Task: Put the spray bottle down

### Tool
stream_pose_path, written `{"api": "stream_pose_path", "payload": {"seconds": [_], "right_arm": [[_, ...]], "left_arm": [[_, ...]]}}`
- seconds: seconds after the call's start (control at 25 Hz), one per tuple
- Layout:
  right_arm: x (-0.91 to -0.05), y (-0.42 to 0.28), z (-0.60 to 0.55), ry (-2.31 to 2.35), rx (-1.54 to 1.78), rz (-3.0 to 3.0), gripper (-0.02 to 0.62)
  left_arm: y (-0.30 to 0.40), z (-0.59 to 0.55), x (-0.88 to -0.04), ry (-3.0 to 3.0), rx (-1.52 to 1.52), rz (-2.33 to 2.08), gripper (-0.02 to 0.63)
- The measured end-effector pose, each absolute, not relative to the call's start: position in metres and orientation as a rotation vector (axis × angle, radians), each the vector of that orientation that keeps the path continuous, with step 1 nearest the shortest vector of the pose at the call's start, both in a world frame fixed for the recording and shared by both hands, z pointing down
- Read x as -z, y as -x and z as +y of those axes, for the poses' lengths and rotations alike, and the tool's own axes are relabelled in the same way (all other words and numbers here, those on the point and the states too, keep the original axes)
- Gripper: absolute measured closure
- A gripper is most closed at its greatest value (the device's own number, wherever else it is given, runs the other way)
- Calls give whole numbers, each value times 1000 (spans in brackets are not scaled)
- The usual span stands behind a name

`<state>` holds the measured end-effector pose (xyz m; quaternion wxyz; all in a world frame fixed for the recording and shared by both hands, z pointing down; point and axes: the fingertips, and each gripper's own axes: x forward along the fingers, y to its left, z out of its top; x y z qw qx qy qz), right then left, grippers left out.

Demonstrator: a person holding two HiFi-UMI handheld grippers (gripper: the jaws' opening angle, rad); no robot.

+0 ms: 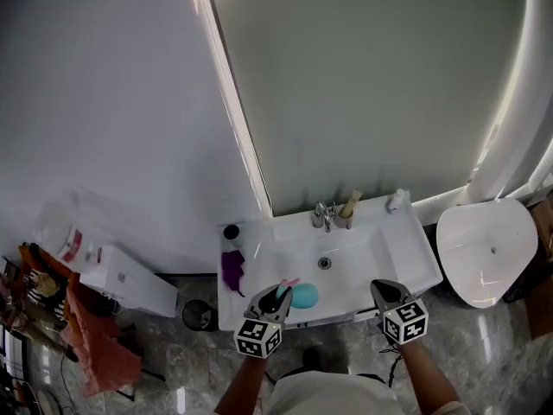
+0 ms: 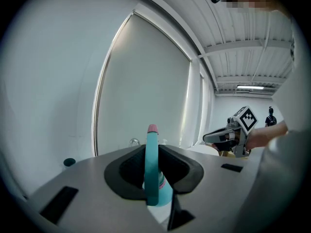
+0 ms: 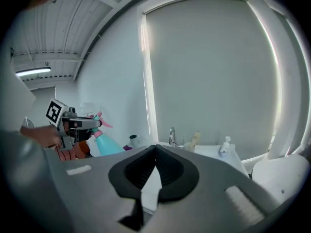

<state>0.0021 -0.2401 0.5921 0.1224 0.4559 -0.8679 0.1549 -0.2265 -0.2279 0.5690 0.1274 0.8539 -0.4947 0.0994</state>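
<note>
The teal spray bottle (image 1: 303,296) with a pink trigger hangs over the front left of the white sink (image 1: 402,253). My left gripper (image 1: 278,293) is shut on its neck. In the left gripper view the teal neck (image 2: 152,169) stands upright between the two dark pads, pink tip on top. My right gripper (image 1: 386,289) hovers over the sink's front right edge; its jaws meet at the tips (image 3: 155,149) with nothing between them. From the right gripper view, the left gripper (image 3: 80,124) and the bottle (image 3: 108,144) show at the left.
A faucet (image 1: 321,215), a cup with a tube (image 1: 346,211) and a soap dispenser (image 1: 396,201) stand at the sink's back. A purple cloth (image 1: 232,270) and a black cup (image 1: 231,232) lie on its left ledge. A toilet (image 1: 484,249) is at the right, a small black bin (image 1: 200,316) on the floor at the left.
</note>
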Motion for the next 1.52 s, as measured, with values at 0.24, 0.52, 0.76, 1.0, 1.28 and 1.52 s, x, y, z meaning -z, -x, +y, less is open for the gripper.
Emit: {"api": "stream_pose_path", "payload": {"seconds": [0.24,0.52,0.76,1.0,1.28,1.52], "right_arm": [[-596,19,-264,-1394,-495,-2510,584],[-605,20,-285,-1412,-524,-2480,584],[-612,18,-307,-1371,-559,-2493,584],[-617,14,-341,-1270,-560,-2530,584],[-628,13,-383,-1159,-539,-2556,584],[-651,-1,-406,-1099,-585,-2551,584]], "left_arm": [[246,-261,-573,-2503,-284,-1393,532],[251,-288,-577,-2499,-277,-1387,532],[247,-307,-583,-2452,-268,-1425,532],[238,-330,-586,-2407,-308,-1514,532],[232,-374,-599,-2365,-372,-1609,532],[223,-416,-622,-2334,-445,-1666,532]]}}
